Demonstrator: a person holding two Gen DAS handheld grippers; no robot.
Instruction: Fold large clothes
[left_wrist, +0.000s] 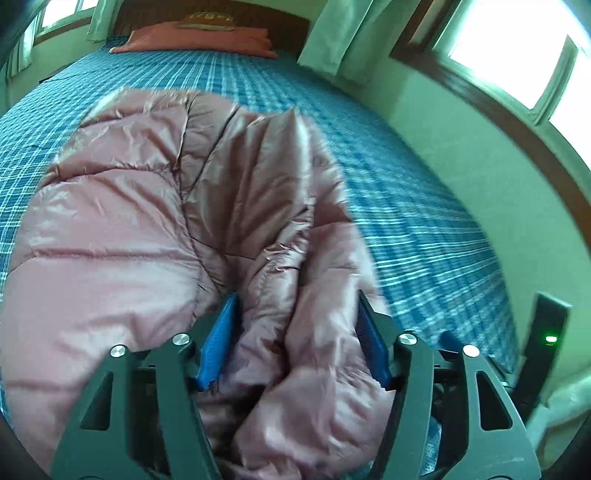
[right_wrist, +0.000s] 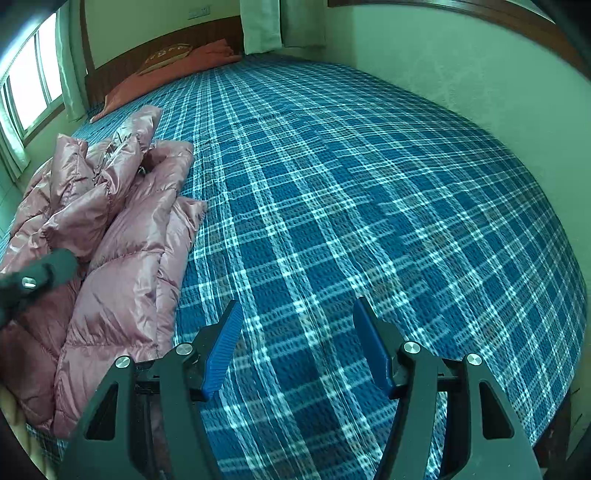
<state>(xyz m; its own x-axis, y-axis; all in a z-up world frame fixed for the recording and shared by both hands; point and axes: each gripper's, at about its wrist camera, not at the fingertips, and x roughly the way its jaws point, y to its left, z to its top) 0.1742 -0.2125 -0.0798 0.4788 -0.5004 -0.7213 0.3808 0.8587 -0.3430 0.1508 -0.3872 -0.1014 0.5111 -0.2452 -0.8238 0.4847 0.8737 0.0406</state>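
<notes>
A pink quilted puffer jacket lies bunched on a bed with a blue plaid cover. My left gripper is open, its blue pads on either side of a thick fold of the jacket that fills the gap between them. In the right wrist view the jacket lies crumpled at the left of the bed, with the left gripper's black body over it. My right gripper is open and empty over the bare plaid cover, to the right of the jacket.
An orange pillow lies at the wooden headboard. A green wall runs along the bed's right side. Windows with curtains stand to the left. The right gripper's black body shows at the bed's near right edge.
</notes>
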